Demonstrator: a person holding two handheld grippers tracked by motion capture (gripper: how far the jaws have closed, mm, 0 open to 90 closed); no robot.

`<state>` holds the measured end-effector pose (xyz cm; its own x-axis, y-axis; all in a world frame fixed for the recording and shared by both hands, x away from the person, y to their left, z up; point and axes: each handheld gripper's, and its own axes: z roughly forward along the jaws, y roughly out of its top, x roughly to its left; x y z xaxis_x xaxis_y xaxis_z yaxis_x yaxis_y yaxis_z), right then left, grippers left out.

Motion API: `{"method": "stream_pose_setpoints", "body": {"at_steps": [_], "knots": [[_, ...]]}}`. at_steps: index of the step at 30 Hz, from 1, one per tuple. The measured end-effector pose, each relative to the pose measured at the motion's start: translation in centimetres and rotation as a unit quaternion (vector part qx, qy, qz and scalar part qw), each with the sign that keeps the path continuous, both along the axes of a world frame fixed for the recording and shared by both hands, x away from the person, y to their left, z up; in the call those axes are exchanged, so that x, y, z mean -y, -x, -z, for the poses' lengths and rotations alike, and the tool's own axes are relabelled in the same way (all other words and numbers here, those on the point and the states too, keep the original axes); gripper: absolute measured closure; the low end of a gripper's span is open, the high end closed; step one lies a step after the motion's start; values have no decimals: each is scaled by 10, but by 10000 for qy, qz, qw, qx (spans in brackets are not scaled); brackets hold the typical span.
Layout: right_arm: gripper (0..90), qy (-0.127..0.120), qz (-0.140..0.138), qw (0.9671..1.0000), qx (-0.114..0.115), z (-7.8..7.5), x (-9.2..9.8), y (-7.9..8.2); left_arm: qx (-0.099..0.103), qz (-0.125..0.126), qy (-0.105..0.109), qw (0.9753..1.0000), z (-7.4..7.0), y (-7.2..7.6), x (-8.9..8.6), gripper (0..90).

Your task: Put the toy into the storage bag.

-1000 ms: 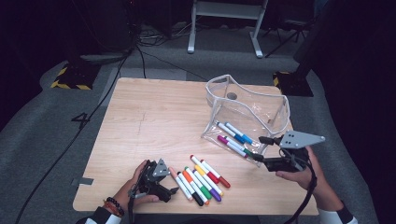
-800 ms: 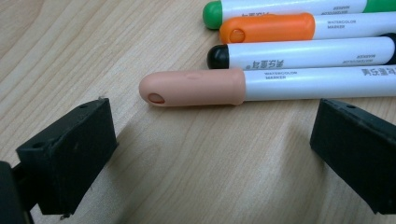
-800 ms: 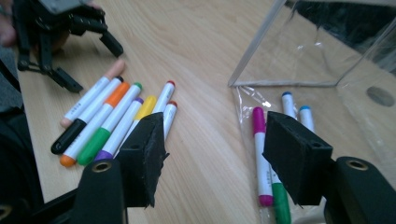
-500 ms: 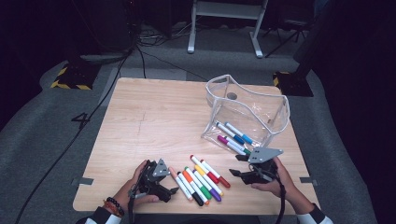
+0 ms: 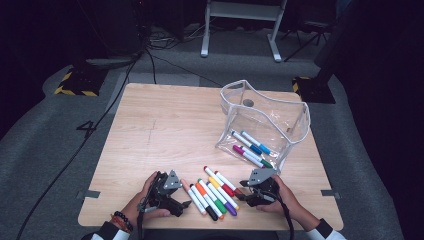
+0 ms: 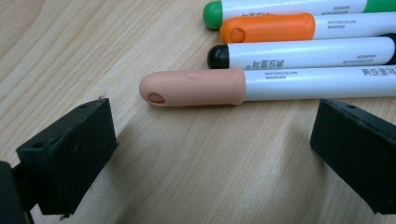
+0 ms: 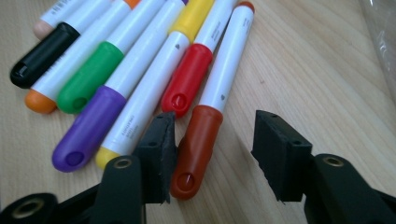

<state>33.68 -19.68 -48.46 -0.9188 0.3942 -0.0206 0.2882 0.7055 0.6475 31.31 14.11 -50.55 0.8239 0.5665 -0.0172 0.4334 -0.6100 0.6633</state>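
Markers lie in a tight row on the wooden table (image 5: 165, 125), close to its near edge, between the two hand-held grippers. The outermost one on the right, a marker with a dark red cap (image 7: 197, 149), sits between the jaws of the right gripper (image 7: 212, 154). The jaws are open and straddle the cap; the left jaw touches or nearly touches it, while the right jaw stands apart with bare wood between. A red-capped marker (image 7: 187, 81) lies just beside it, then a yellow-ended one and a purple-capped marker (image 7: 88, 130).

In the high view the right gripper (image 5: 248, 191) lies low over the table, held by a hand coming in from the bottom edge, jaws pointing left towards the row. The left gripper (image 6: 212, 154) is wide open with nothing in it; a peach-capped marker (image 6: 196, 87) lies just beyond its jaws, crosswise to them.

A clear plastic pouch (image 5: 280, 107) stands farther back on the right with more markers inside. The left and middle of the table are open wood.
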Motion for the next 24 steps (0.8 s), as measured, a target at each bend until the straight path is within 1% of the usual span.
{"method": "stream_pose_setpoints", "body": {"at_steps": [2, 4, 5, 8, 9, 10, 11, 15, 16, 19, 22, 24], "knots": [[545, 45, 53, 10000, 25, 2, 1, -1, 0, 3, -2, 10000, 0, 0, 0, 5], [598, -59, 142, 9999, -33, 4, 4, -4, 0, 1, 0, 10000, 0, 0, 0, 5], [610, -44, 186, 9998, -13, 4, 5, -5, 0, 2, -2, 10000, 0, 0, 0, 5], [699, -64, 266, 9996, 10, 4, 10, -9, -1, 1, -2, 10000, 0, 0, 0, 5], [733, -84, 348, 9994, -2, 4, 12, -10, -2, -4, 1, 10000, 0, 0, 0, 5], [744, -86, 382, 9992, 15, 4, 13, -11, -3, -5, -1, 10000, 0, 0, 0, 5], [749, -106, 433, 9990, -8, 4, 14, -12, -3, -5, -7, 10000, 0, 0, 0, 4], [752, -122, 442, 9989, 44, 5, 16, -15, -2, -2, -10, 10000, 0, 0, 1, 5], [752, -82, 437, 9990, 92, 4, 16, -16, 2, 3, -19, 10000, 0, 0, 0, 5], [753, -14, 427, 9990, 135, 3, 17, -17, 1, 4, -19, 10000, 0, 0, 0, 4], [753, -45, 403, 9990, 194, -3, 19, -17, -3, 9, -11, 10000, 0, 0, 1, 4], [753, -59, 387, 9988, 283, -8, 20, -16, -3, 12, -14, 10000, 0, 0, 1, 5]]}}
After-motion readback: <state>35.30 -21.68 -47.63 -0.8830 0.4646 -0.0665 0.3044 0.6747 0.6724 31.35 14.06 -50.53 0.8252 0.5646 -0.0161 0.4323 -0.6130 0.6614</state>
